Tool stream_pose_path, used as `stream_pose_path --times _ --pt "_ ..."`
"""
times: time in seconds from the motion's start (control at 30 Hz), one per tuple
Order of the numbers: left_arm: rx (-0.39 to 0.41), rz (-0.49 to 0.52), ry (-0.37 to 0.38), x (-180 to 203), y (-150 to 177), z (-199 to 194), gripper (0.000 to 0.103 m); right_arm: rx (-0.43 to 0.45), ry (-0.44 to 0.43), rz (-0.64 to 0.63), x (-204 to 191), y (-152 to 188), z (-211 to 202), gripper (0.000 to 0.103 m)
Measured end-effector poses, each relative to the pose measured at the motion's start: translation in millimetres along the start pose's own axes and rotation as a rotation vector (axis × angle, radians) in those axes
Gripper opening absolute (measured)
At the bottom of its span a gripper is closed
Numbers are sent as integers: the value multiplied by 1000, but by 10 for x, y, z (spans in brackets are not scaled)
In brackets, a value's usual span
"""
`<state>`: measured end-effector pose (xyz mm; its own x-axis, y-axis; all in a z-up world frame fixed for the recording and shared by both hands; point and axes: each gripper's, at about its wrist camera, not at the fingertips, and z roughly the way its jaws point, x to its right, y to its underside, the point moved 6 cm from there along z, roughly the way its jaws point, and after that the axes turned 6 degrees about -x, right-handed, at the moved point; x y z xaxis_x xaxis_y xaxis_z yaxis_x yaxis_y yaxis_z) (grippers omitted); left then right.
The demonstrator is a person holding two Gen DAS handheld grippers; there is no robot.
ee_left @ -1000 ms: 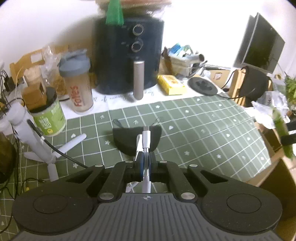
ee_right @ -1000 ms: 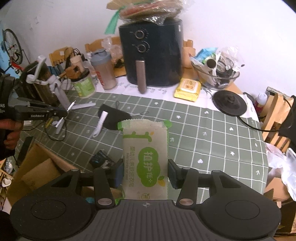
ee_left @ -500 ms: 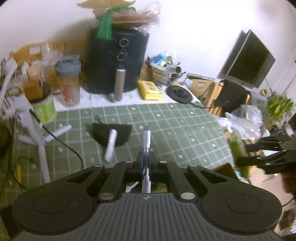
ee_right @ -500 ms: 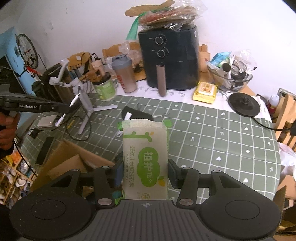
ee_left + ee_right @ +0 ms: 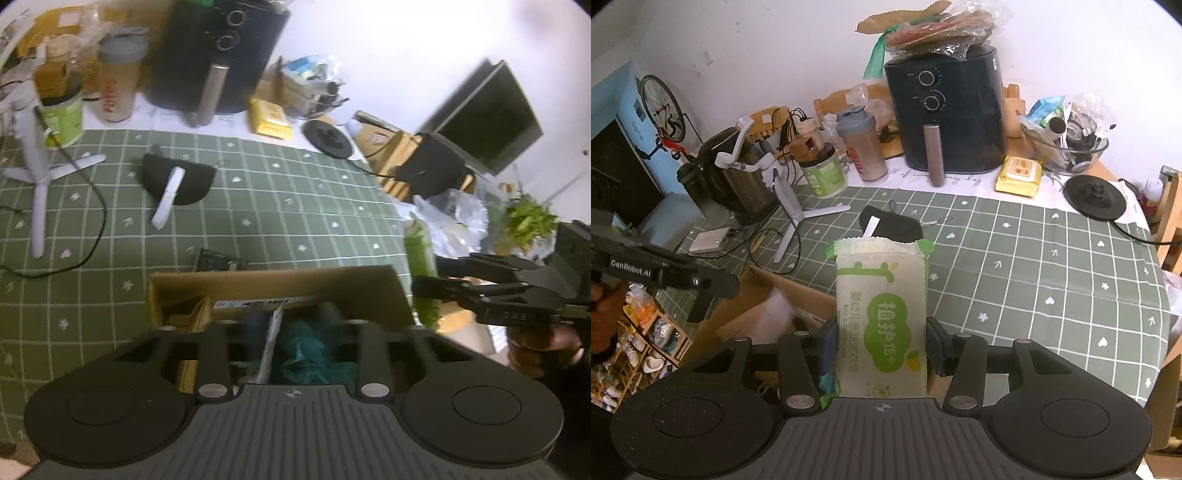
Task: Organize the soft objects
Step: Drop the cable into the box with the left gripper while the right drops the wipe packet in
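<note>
My left gripper (image 5: 291,323) hangs over an open cardboard box (image 5: 280,284), its jaws opening. A slim white packet (image 5: 271,343) stands loose between them, and the pads do not press on it. Under it in the box lies a teal fuzzy thing (image 5: 310,354). My right gripper (image 5: 882,343) is shut on a green and white soap pack (image 5: 882,317), held upright above the table's near edge beside the box (image 5: 764,291). A black mask (image 5: 177,177) (image 5: 894,225) lies on the green checked cloth with a second white packet (image 5: 168,197) across it.
A black air fryer (image 5: 945,110), a shaker bottle (image 5: 862,147), a green jar (image 5: 825,170), a yellow wipes pack (image 5: 1017,175) and a glass bowl (image 5: 1071,151) line the far side. A white tripod (image 5: 37,173) and its cable stand left. A small dark packet (image 5: 218,260) lies behind the box.
My left gripper has drawn back from the mask to above the box with the white packet, and its jaws have parted. My right gripper, still holding the soap pack, has shifted slightly.
</note>
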<state>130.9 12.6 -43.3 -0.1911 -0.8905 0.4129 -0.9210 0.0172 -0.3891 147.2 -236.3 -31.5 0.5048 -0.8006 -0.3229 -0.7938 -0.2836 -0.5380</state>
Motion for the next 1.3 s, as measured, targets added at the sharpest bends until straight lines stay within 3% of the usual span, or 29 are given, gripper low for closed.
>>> stream_pose_path --times 0.3,0.57,0.83,0.93,1.0,1.2,1.3 --pt "20 82 -147 126 141 -36 41 -29 -48 8 -83 162 50 51" --pt "54 24 -176 73 219 -123 41 -60 -95 -16 -260 188 158 51" --pt "67 -38 -224 -41 380 -237 41 -75 -162 -105 -621 -19 340 52" --pt "70 -51 -236 -70 437 -268 41 -90 -171 -146 -772 -82 447 59" --pt "73 -52 -252 -75 465 -285 41 -92 -180 -159 -835 -103 469 72" --pt "89 -67 -257 -84 508 -320 41 -111 -170 -187 -842 -39 503 88" --pt "88 -57 -262 -75 508 -308 41 -123 -163 -173 -780 13 495 89"
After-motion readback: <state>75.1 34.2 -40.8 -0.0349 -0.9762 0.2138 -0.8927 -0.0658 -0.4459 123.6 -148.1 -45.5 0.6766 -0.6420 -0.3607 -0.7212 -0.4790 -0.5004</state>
